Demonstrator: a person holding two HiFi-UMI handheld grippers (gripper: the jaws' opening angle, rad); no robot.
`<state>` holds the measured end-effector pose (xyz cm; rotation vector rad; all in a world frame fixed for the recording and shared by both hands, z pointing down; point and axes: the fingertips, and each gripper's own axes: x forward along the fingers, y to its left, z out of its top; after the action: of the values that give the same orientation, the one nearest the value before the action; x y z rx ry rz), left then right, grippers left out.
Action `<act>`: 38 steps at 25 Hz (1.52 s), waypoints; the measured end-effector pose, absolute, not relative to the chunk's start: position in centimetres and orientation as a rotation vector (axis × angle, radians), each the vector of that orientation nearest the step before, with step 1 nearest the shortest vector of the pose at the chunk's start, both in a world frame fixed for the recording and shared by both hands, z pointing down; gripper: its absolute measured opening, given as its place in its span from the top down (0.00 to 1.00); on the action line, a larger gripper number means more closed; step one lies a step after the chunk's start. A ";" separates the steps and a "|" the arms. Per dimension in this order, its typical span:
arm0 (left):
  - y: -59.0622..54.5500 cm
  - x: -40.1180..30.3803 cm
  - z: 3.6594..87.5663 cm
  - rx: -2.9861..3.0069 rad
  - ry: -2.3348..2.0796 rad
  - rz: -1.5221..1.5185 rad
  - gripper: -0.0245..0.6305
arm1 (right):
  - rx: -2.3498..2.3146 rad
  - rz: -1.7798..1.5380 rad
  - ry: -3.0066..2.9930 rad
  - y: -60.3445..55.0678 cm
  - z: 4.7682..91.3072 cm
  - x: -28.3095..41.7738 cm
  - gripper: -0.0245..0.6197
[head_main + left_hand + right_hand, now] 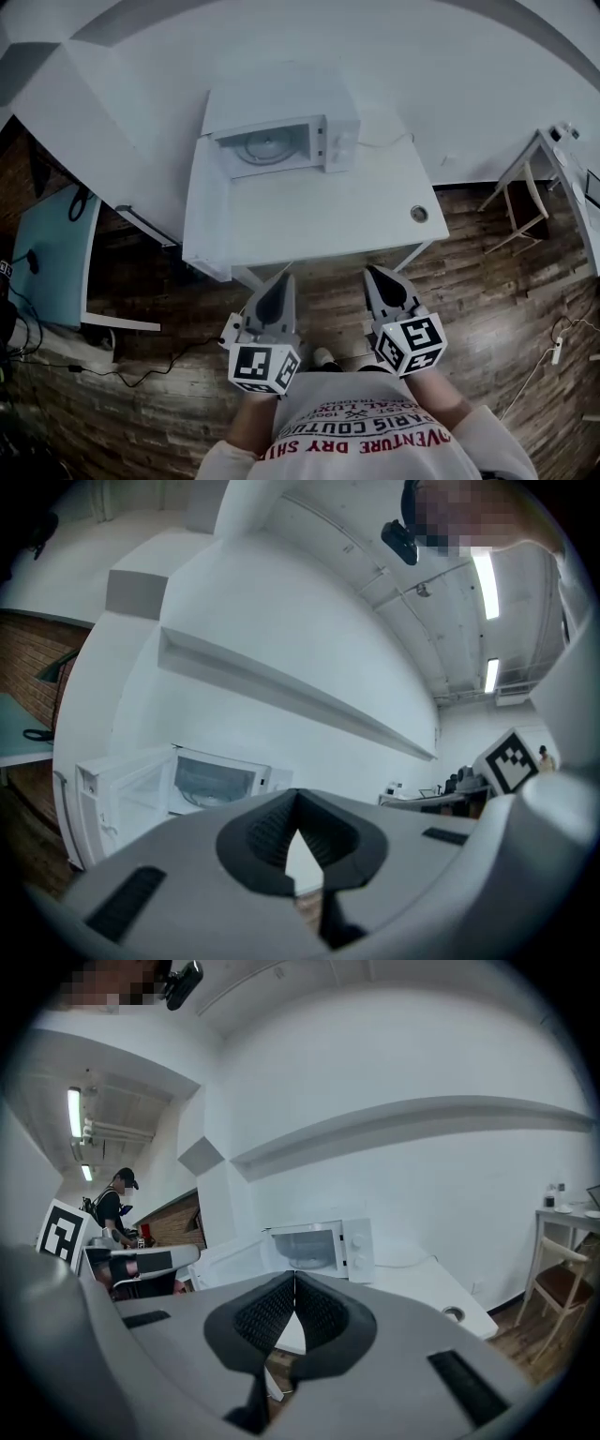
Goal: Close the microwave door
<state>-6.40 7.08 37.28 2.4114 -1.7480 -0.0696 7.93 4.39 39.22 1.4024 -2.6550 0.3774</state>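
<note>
White walls, a long white ledge running along one, dark wood-plank floor, white table against the wall, pale blue table at left, chair at right, brick wall section, ceiling strip lights lit

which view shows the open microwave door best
Left gripper view: the door stands wide open, its whole inner face plain. The right gripper view shows it slanted and smaller. The head view sees the microwave from above, door hardly distinct.
</note>
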 end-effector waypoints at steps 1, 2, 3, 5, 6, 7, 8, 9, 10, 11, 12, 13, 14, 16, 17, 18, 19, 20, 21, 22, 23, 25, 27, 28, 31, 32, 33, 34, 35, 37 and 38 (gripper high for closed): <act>6.3 -6.8 37.5 2.395 -1.758 -0.068 0.96 | 1.399 0.381 -2.654 3.4 39.3 7.8 0.94; 5.7 -7.1 37.8 2.380 -1.767 -0.066 0.96 | 1.396 0.384 -2.653 2.5 39.5 7.7 0.94; 5.1 -7.4 38.1 2.366 -1.773 -0.061 0.96 | 1.392 0.387 -2.652 1.7 39.6 7.6 0.94; 4.0 -7.9 38.6 2.342 -1.786 -0.051 0.96 | 1.384 0.393 -2.651 0.0 39.9 7.4 0.94; 3.5 -8.1 38.8 2.332 -1.793 -0.047 0.96 | 1.379 0.397 -2.651 -0.8 40.0 7.3 0.94; 3.0 -8.3 38.9 2.322 -1.801 -0.043 0.96 | 1.374 0.401 -2.653 -1.7 40.1 7.1 0.94; 2.5 -8.6 39.1 2.311 -1.812 -0.040 0.96 | 1.366 0.405 -2.656 -2.6 40.2 6.9 0.94; 1.9 -8.9 39.3 2.297 -1.826 -0.037 0.96 | 1.355 0.410 -2.662 -3.5 40.2 6.6 0.94; 1.4 -9.2 39.4 2.280 -1.843 -0.032 0.96 | 1.340 0.412 -2.670 -4.4 40.3 6.3 0.94; 0.9 -9.6 39.6 2.261 -1.864 -0.029 0.96 | 1.322 0.412 -2.679 -5.4 40.3 5.9 0.94; 0.4 -9.9 39.7 2.239 -1.887 -0.029 0.96 | 1.299 0.408 -2.690 -6.4 40.3 5.6 0.94; -0.2 -10.2 39.8 2.215 -1.913 -0.035 0.96 | 1.274 0.402 -2.702 -7.4 40.3 5.2 0.94; -0.8 -10.6 39.9 2.188 -1.943 -0.043 0.96 | 1.244 0.392 -2.714 -8.5 40.3 4.9 0.94; -2.1 -11.1 40.0 2.127 -2.005 -0.063 0.96 | 1.176 0.369 -2.740 -10.6 40.2 4.3 0.94; -2.9 -11.3 40.1 2.098 -2.032 -0.069 0.96 | 1.148 0.358 -2.751 -11.7 40.0 4.1 0.94; -3.7 -11.3 40.1 2.073 -2.053 -0.075 0.96 | 1.125 0.349 -2.761 -12.9 39.8 4.1 0.94; -4.7 -11.2 40.1 2.053 -2.069 -0.079 0.96 | 1.105 0.344 -2.770 -14.1 39.6 4.1 0.94; -5.6 -10.9 40.0 2.036 -2.084 -0.083 0.96 | 1.087 0.338 -2.777 -15.3 39.3 4.2 0.94; -6.5 -10.6 39.9 2.020 -2.102 -0.085 0.96 | 1.066 0.330 -2.784 -16.6 39.1 4.2 0.94; -7.5 -10.3 39.8 2.001 -2.123 -0.085 0.96 | 1.043 0.317 -2.791 -17.9 38.8 4.2 0.94; -8.4 -9.9 39.8 1.980 -2.146 -0.083 0.96 | 1.021 0.304 -2.798 -19.3 38.6 4.3 0.94; -10.0 -9.2 39.7 1.931 -2.185 -0.080 0.96 | 0.980 0.291 -2.814 -22.0 38.2 4.6 0.94; -11.4 -8.5 39.7 1.882 -2.220 -0.078 0.96 | 0.936 0.293 -2.834 -24.6 37.9 4.8 0.94; -11.8 -8.3 39.8 1.854 -2.241 -0.075 0.96 | 0.913 0.293 -2.843 -25.8 37.7 4.9 0.94; -12.4 -8.0 40.0 1.749 -2.312 -0.075 0.96 | 0.872 0.274 -2.854 -28.9 37.6 5.0 0.94; -12.4 -8.0 40.1 1.714 -2.334 -0.079 0.96 | 0.873 0.269 -2.851 -29.9 37.6 5.0 0.94; -12.3 -8.2 40.2 1.679 -2.356 -0.083 0.96 | 0.875 0.266 -2.848 -30.8 37.7 4.9 0.94; -12.2 -8.4 40.2 1.646 -2.376 -0.083 0.96 | 0.877 0.265 -2.844 -31.6 37.8 4.7 0.94; -11.9 -8.6 40.3 1.616 -2.395 -0.080 0.96 | 0.878 0.263 -2.840 -32.3 37.9 4.3 0.94; -11.2 -9.0 40.6 1.563 -2.424 -0.063 0.96 | 0.890 0.245 -2.829 -33.4 38.3 3.6 0.94; -10.7 -9.4 40.8 1.540 -2.436 -0.052 0.96 | 0.905 0.228 -2.822 -33.8 38.4 3.2 0.94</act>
<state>-9.37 -10.72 40.77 1.5397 -2.4362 -0.0525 3.17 -33.76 38.45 0.9050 -2.8223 0.2275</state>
